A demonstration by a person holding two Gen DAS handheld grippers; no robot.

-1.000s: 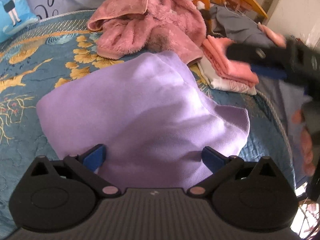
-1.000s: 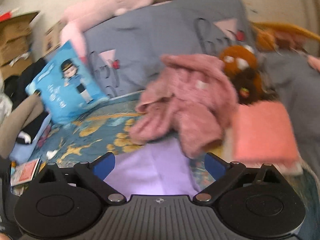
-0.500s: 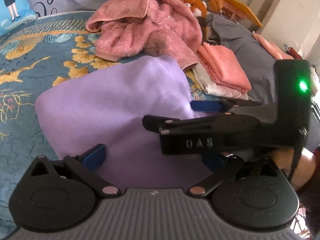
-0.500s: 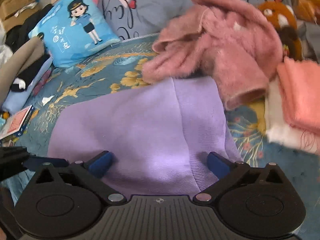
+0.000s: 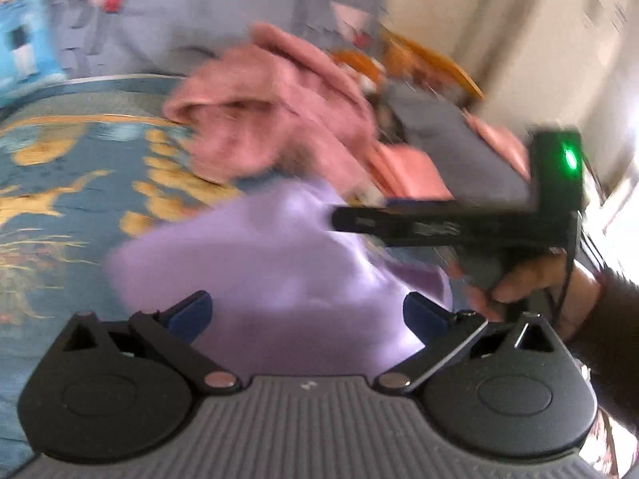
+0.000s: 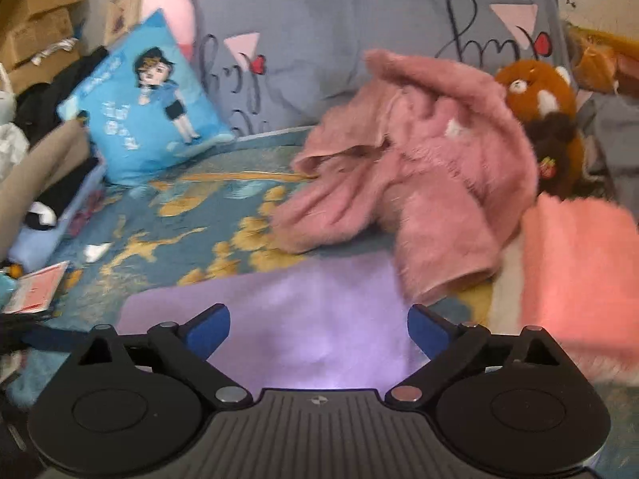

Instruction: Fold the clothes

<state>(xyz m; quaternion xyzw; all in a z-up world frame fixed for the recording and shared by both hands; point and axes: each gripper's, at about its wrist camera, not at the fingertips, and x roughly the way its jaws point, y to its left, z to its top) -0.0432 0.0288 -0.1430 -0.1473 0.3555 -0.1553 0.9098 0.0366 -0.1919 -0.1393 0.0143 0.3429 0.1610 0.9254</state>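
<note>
Each fisheye camera sits just behind its own gripper and looks forward, low and close over the bed toward the far grey pillows. The left view angles right, catching the right gripper (image 5: 359, 215) side-on. Both views share the flat lilac garment (image 5: 279, 263) (image 6: 311, 319) near and the fluffy pink jacket (image 5: 275, 111) (image 6: 431, 159) beyond.

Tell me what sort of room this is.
Most likely a bedroom, with clothes being folded on a bed: a quilted blue bedspread with gold patterns, a large grey pillow, a cartoon cushion and a plush toy. Cardboard boxes are stacked at the side.
</note>
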